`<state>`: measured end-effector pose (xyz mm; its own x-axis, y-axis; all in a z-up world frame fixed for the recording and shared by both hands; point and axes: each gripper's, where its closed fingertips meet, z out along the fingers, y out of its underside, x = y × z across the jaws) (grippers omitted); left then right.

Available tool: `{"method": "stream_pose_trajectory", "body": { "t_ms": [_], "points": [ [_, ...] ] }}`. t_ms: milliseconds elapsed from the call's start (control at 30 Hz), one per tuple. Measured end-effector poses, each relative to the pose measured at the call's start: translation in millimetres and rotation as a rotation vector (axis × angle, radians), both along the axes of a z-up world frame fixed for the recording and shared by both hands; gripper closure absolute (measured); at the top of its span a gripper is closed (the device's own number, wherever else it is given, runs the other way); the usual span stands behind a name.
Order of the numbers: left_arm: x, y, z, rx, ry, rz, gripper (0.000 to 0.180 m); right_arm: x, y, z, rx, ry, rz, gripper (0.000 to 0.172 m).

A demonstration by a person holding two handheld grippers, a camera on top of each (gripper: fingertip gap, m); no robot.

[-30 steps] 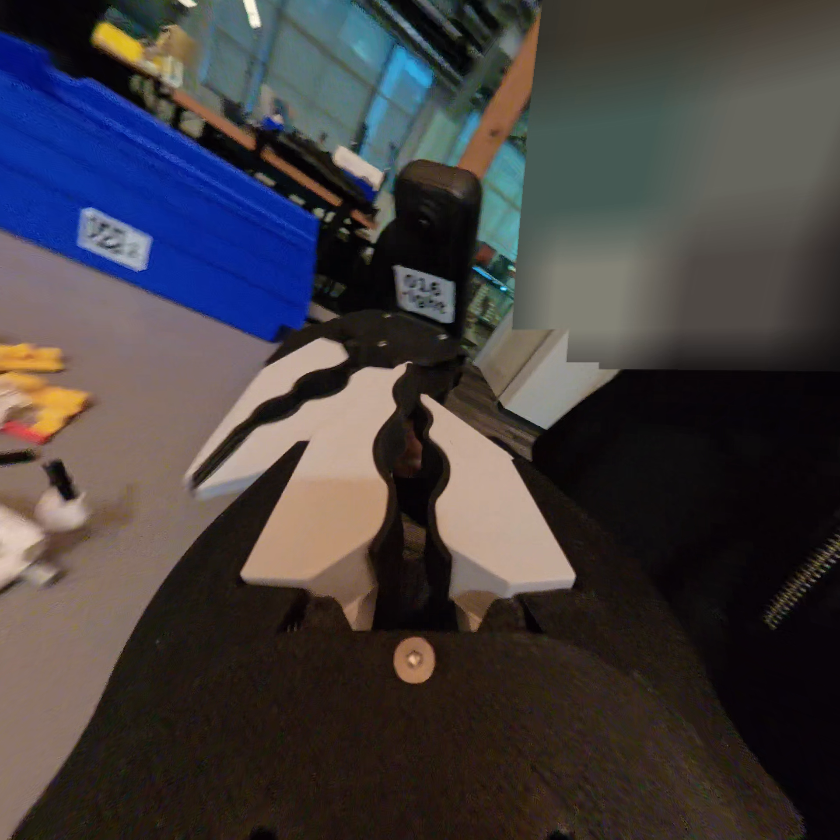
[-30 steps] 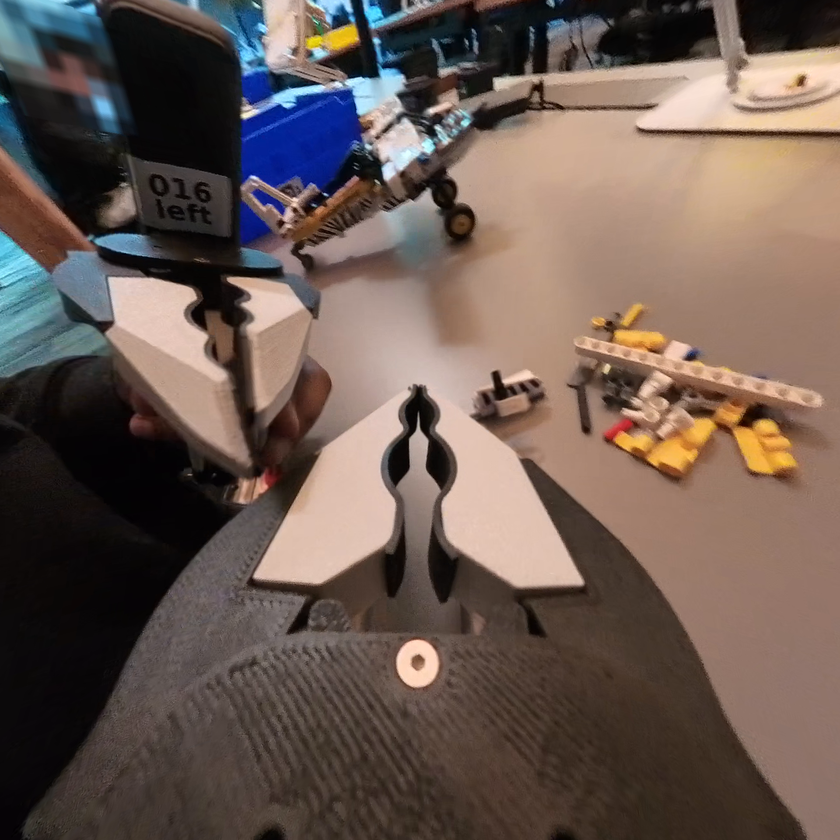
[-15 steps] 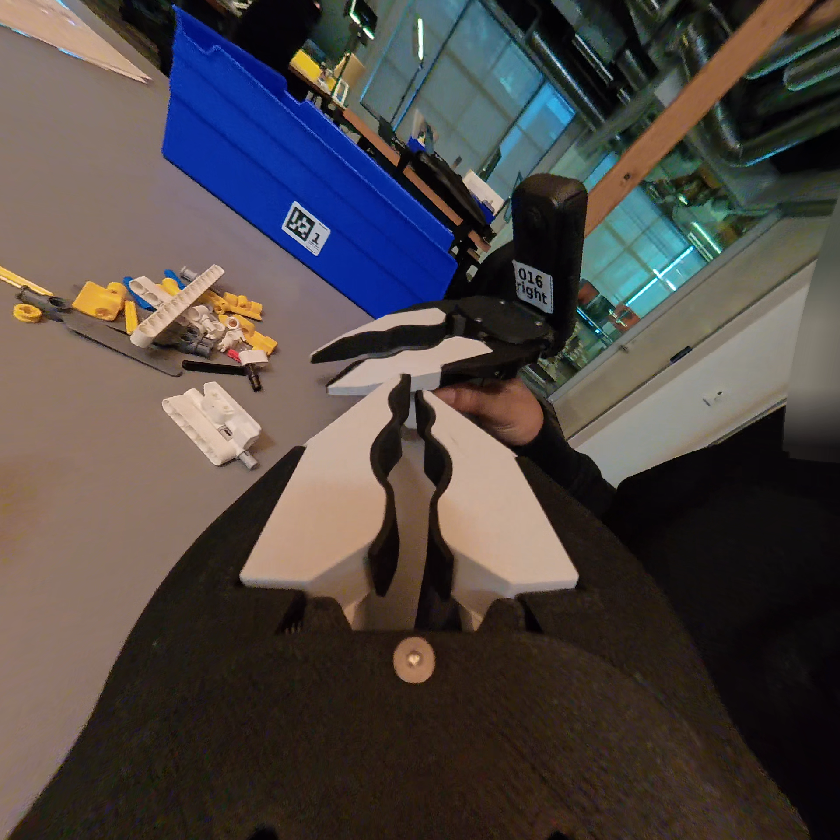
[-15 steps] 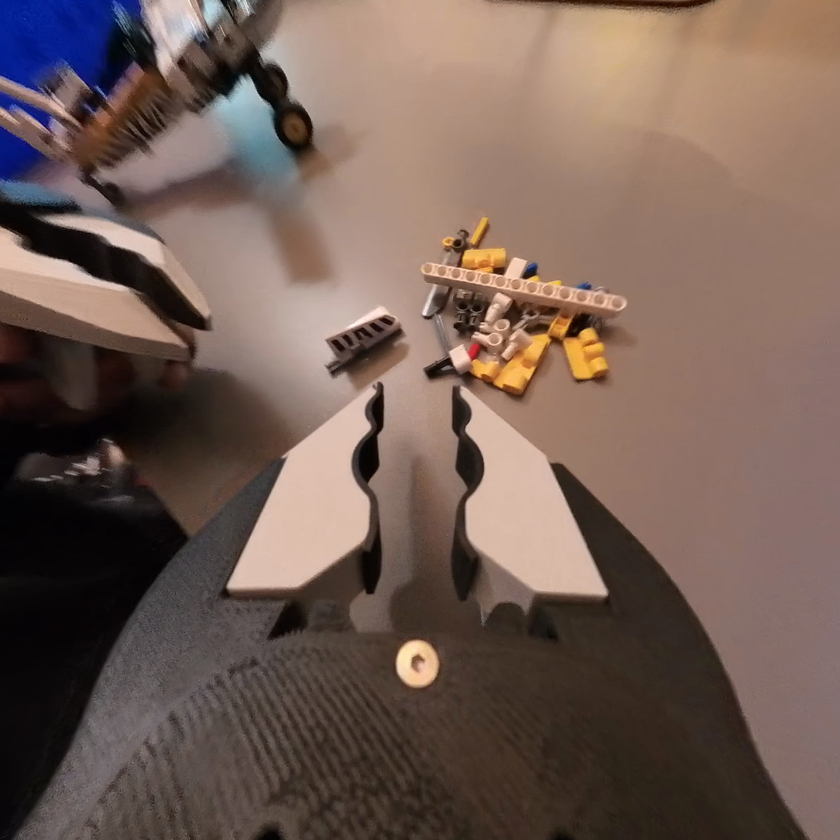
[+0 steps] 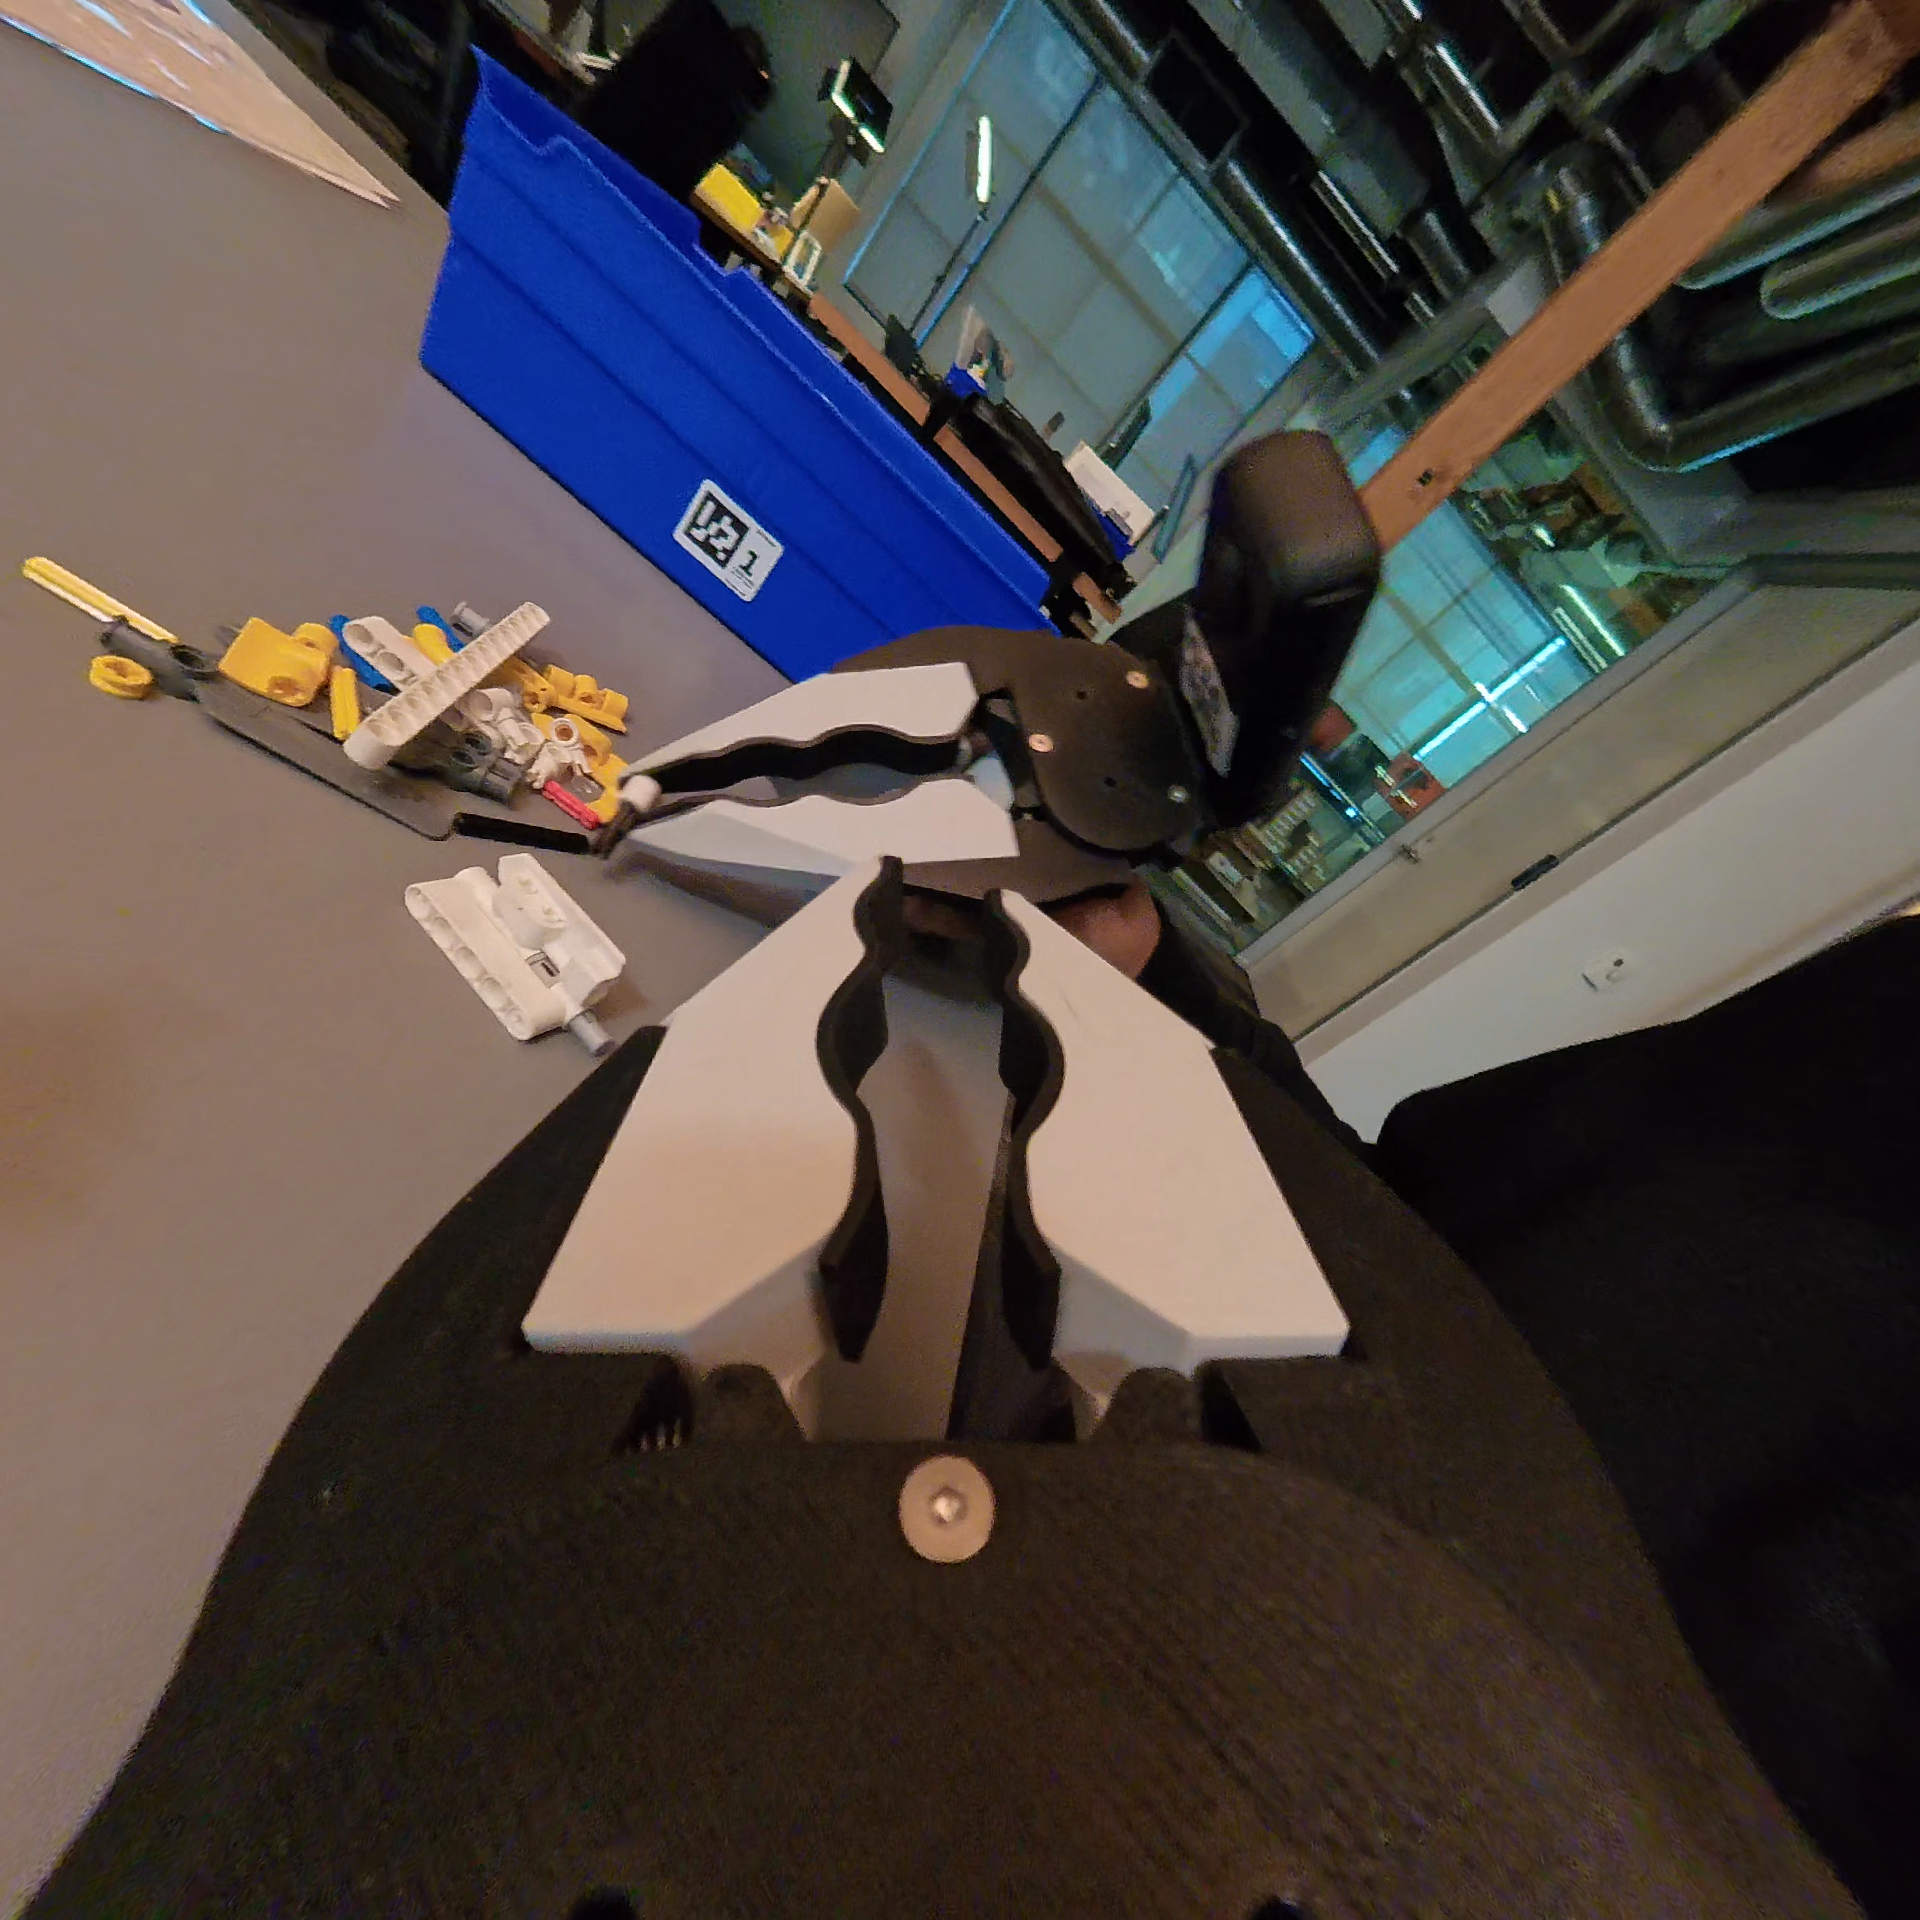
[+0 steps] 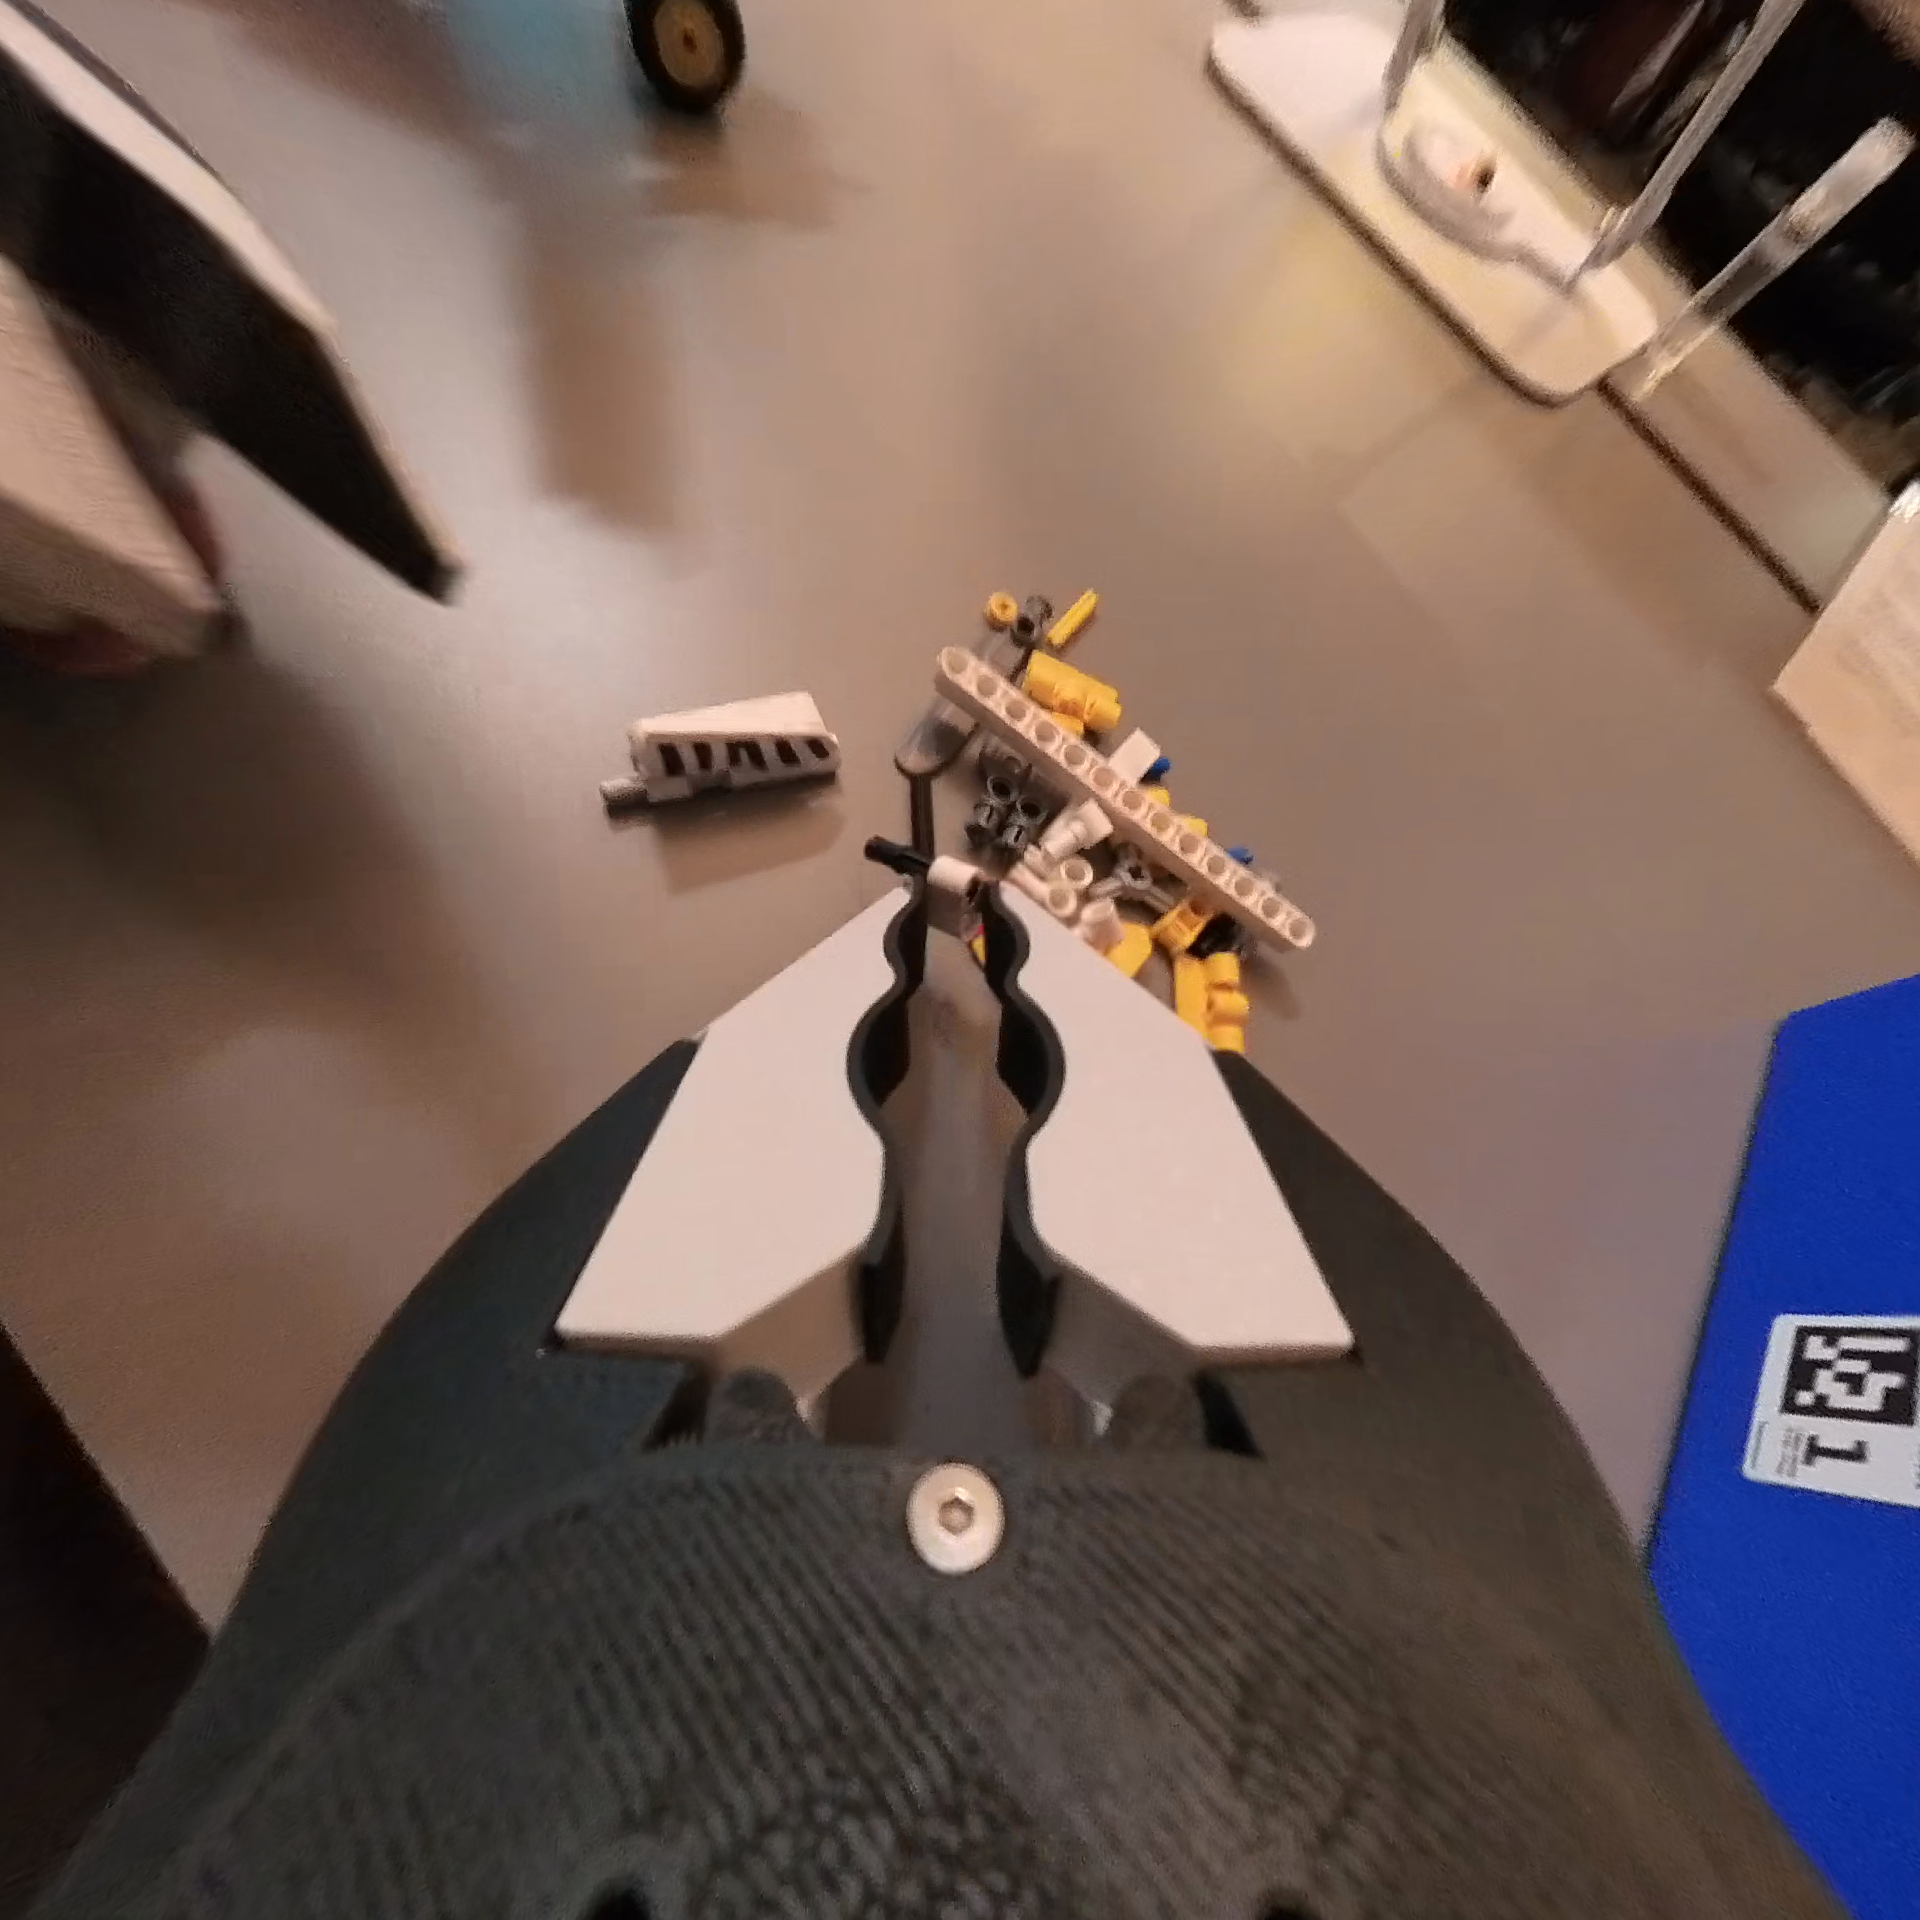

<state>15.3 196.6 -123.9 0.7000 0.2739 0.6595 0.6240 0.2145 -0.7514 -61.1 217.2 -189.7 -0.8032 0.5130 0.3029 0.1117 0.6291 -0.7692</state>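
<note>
My right gripper (image 6: 951, 914) is down at the near edge of a pile of small building pieces and is shut on a small white connector (image 6: 954, 881) with a short black axle (image 6: 894, 854) sticking out to the left. The left wrist view shows the same grasp: the right gripper (image 5: 629, 805) pinches the white connector (image 5: 641, 793) at its tips, the black axle (image 5: 520, 831) trailing over the table. My left gripper (image 5: 940, 894) hovers just behind it, open with nothing between the fingers. It appears blurred at the upper left of the right wrist view (image 6: 312, 468).
The pile holds a long white holed beam (image 6: 1122, 800), with yellow, grey and blue bits around it. A white block assembly (image 6: 727, 758) lies left of it. A blue bin (image 6: 1818, 1351) is at the right, a wheel (image 6: 686, 42) far off, a white base with clear posts (image 6: 1403, 208) at the back right. About 10 centimeters separates my left fingertips from my right.
My right gripper dropped to the pile, opened wide, then closed on the white connector. My left gripper's jaws, shut before, have parted a little; it tilted toward the table.
</note>
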Motion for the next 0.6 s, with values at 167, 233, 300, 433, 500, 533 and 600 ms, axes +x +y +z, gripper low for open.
{"method": "stream_pose_trajectory", "body": {
  "t_ms": [167,233,300,433,500,533,600],
  "points": [
    [-8,-4,-4,-0.074,0.027,0.101,0.149,34,-22,44,-0.234,0.16,0.17,0.164],
    [-7,-1,-7,-0.125,0.047,0.104,0.147,53,-31,56,-0.31,0.2,0.263,0.164],
    [-6,3,-8,-0.154,0.067,0.096,0.145,61,-31,63,-0.358,0.218,0.297,0.164],
    [0,5,0,-0.119,0.108,0.069,0.179,65,-28,68,-0.414,0.174,0.322,0.164],
    [2,6,1,-0.096,0.103,0.047,0.18,68,-26,70,-0.445,0.135,0.341,0.163],
    [4,7,2,-0.076,0.093,0.028,0.179,70,-26,70,-0.46,0.106,0.355,0.163],
    [5,7,3,-0.035,0.061,0.005,0.168,75,-24,72,-0.498,0.051,0.385,0.163]
  ]
}}
